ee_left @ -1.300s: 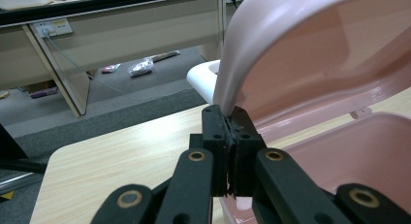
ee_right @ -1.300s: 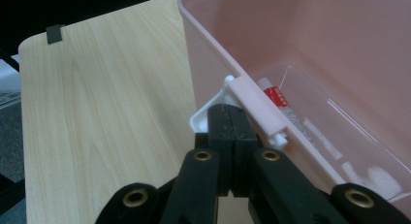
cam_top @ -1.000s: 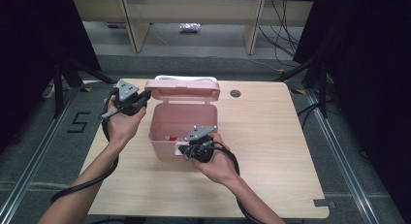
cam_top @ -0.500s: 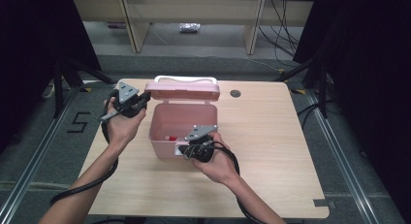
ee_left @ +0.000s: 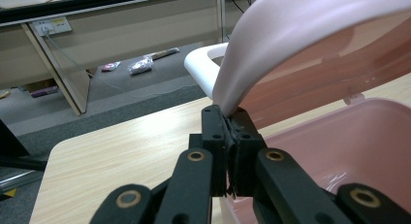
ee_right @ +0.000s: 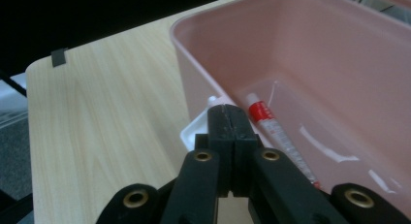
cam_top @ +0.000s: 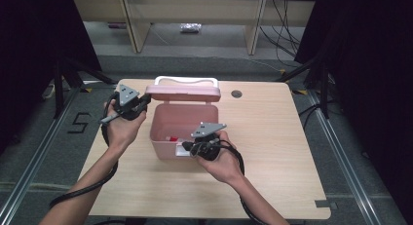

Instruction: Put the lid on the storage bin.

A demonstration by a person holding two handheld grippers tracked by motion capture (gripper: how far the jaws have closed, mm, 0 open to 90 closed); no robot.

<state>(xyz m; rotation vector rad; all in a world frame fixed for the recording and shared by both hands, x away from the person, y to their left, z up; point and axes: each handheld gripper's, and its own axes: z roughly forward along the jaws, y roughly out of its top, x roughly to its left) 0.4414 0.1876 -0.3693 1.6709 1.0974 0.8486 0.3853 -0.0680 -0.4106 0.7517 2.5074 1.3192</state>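
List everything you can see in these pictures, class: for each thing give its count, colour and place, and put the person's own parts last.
table: one, light wood, centre of the high view
box: one, pink, open, on the table's left-centre
lid: one, pink, raised at the box's far edge
handle: one, white, on the lid
tube: one, white with a red end, lying on the box's floor
latch: one, white, on the box's near wall
round hole: one, dark, far part of the table, right of the lid
shelving: pale wood, beyond the table
left tool: one, black, closed on the lid's edge
right tool: one, black, closed at the box's near wall by the latch
forearms: two, coming in from the bottom of the high view
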